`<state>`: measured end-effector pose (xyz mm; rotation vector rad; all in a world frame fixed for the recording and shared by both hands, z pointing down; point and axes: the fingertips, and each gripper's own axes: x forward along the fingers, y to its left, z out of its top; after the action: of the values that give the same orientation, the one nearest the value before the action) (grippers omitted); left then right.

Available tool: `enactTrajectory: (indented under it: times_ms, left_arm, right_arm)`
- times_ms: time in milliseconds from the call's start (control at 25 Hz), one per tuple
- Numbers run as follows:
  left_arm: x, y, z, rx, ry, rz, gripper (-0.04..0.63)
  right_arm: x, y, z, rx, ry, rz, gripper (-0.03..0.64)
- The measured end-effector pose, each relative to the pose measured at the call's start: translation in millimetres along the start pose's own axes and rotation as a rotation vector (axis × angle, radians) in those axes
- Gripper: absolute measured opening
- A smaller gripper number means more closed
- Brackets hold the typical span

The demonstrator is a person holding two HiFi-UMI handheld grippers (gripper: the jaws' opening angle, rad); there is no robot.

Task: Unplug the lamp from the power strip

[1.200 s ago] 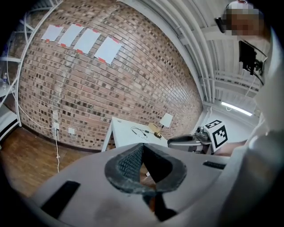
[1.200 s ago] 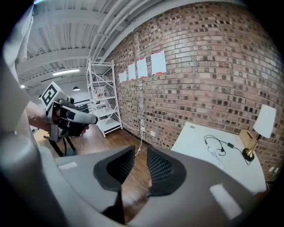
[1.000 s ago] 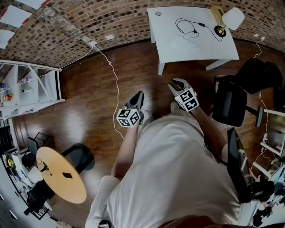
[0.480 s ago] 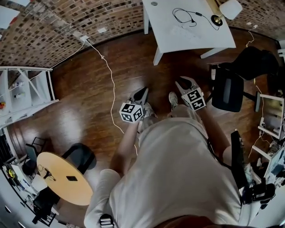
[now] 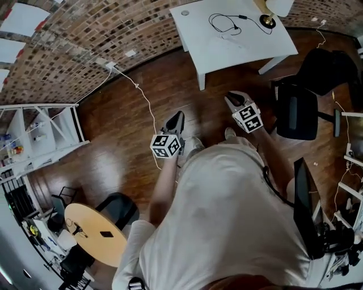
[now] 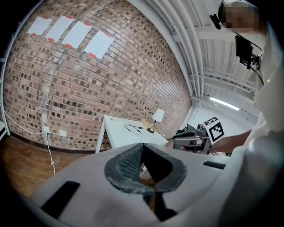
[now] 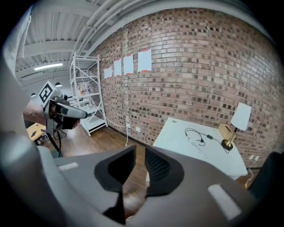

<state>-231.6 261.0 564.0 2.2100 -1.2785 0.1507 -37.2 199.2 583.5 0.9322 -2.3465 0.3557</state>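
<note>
The lamp (image 5: 271,10) stands at the far right corner of the surface (image 5: 227,54), with its cord (image 5: 242,17) looped beside it. The power strip is too small to pick out. Both grippers hang over the floor, well short of the surface, probably because the person is not yet within reach. The left gripper (image 5: 178,116) has its fingers together. The right gripper (image 5: 232,97) has just been closing to a narrow gap, with nothing between its fingers.

Lamp (image 5: 278,5) on white table (image 5: 244,50); cord (image 5: 224,24) beside it.

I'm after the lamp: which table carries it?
The white rectangular table, with the lamp at its far corner; the round wooden table has none.
</note>
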Motion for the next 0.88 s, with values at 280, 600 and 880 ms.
enactTrajectory:
  times_ms: [280,600,880]
  left_arm:
    - [23.6,-5.4,14.9,0.002,0.01,0.066,0.003]
    - [37.3,-16.3,-6.5,-0.023,0.079,0.096,0.003]
    - [42.9,-31.5,-8.5,-0.01,0.099,0.082,0.003]
  right_arm:
    - [-0.1,-44.3,18.1,0.028,-0.084,-0.057,0.071]
    - [-7.9,-73.0,-37.9,0.147,0.016,-0.092,0.072]
    - [-12.4,-78.3,-68.2,0.196,0.112,-0.067,0.072]
